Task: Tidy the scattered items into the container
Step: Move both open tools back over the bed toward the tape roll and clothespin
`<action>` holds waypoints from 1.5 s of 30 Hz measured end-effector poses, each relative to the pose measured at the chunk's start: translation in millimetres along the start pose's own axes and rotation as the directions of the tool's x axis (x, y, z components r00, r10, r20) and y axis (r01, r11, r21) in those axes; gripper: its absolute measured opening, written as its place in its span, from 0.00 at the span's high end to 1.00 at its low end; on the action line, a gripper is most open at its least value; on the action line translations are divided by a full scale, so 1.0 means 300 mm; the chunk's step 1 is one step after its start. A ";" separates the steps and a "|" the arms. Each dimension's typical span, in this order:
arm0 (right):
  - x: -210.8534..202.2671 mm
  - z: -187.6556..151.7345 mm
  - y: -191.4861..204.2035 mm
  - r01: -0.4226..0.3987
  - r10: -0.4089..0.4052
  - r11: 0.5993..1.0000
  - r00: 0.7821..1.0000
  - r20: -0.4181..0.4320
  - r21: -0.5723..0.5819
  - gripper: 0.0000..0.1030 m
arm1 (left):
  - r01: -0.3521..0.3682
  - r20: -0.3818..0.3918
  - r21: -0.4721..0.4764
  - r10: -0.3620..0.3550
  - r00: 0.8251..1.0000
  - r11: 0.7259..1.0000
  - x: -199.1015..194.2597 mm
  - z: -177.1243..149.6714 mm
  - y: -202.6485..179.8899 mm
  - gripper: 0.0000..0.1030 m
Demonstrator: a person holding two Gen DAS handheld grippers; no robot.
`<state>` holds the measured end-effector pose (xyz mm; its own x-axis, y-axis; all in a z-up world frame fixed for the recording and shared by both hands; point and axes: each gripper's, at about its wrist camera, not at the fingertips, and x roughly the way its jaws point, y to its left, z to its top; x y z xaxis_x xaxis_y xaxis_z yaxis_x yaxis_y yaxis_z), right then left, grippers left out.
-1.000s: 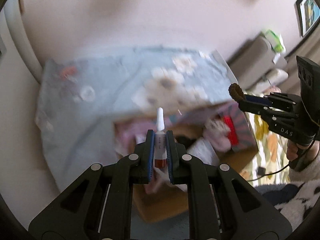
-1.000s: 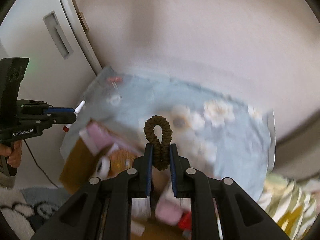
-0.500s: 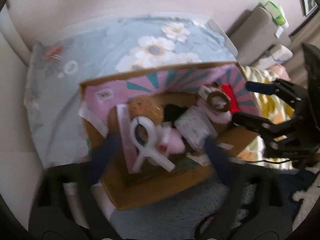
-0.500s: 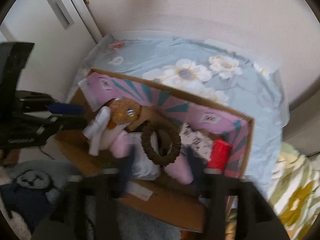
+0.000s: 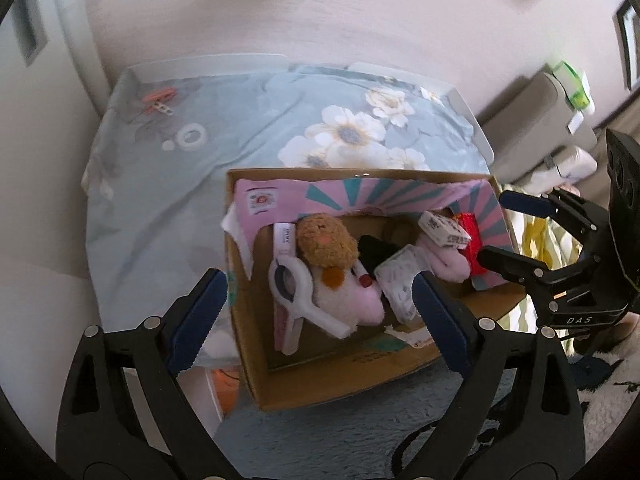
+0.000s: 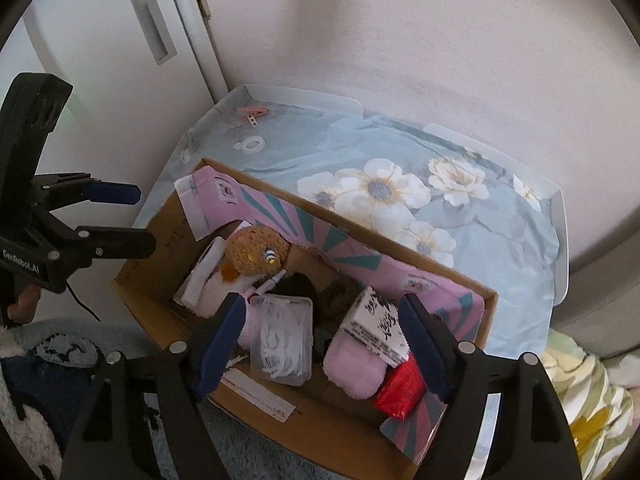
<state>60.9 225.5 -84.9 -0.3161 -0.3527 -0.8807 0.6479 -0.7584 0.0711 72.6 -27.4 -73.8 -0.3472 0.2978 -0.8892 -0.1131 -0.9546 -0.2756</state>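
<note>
**Entry: both grippers emptied over the box**

Left gripper [image 5: 316,300]: jaws wide apart, nothing between them. A second ago they were clamped on a small white-tipped vial with a red base. That vial [image 6: 267,283] now lies inside the cardboard box [image 6: 152,248], slanted beside the brown plush toy [image 6: 256,254].

Right gripper [image 6: 322,338]: jaws likewise spread, empty. A second ago they pinched a brown hair scrunchie, seen dropping loose above the box half a second ago. A dark brown mass [image 6: 340,294] in the middle of the box is probably that scrunchie; too shadowed to confirm.

Other box contents: white clip [image 5: 292,284], clear case of white cord [image 6: 282,338], pink fuzzy item [image 6: 354,366] under a printed card, red packet [image 6: 402,386].

Outstanding, beyond the box's far wall on the floral cloth [image 6: 400,152]: one pink peg [image 6: 253,111] near the far corner, one white ring [image 6: 253,143] between peg and box.

Assessment: two items delivered, both tools free. Those two remaining pieces appear to be all that is left of the task.
</note>
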 end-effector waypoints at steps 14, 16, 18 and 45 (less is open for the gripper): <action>0.009 0.194 -0.002 -0.127 0.127 0.991 0.992 0.014 -0.050 0.27 | -0.044 0.127 -0.112 0.058 0.990 0.993 -0.122 0.197 0.234 0.09; 0.006 0.259 0.002 -0.137 0.139 0.989 0.990 0.025 -0.059 0.27 | -0.048 0.161 -0.105 0.065 0.985 0.993 -0.129 0.255 0.264 0.09; 0.010 0.312 0.011 -0.152 0.154 0.986 0.987 0.034 -0.063 0.27 | -0.072 0.169 -0.091 0.086 0.982 0.993 -0.109 0.324 0.299 0.09; 0.719 0.691 0.231 -0.303 0.275 0.938 0.947 -0.169 -0.171 0.27 | -0.068 0.054 -0.054 0.071 0.996 0.996 0.523 0.648 0.693 0.21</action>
<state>-106.1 -16.6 -173.0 -0.0043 -0.4496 -0.8932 0.8219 -0.5104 0.2529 -186.5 -178.1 -199.6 -0.4039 0.2288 -0.8857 -0.0387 -0.9716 -0.2333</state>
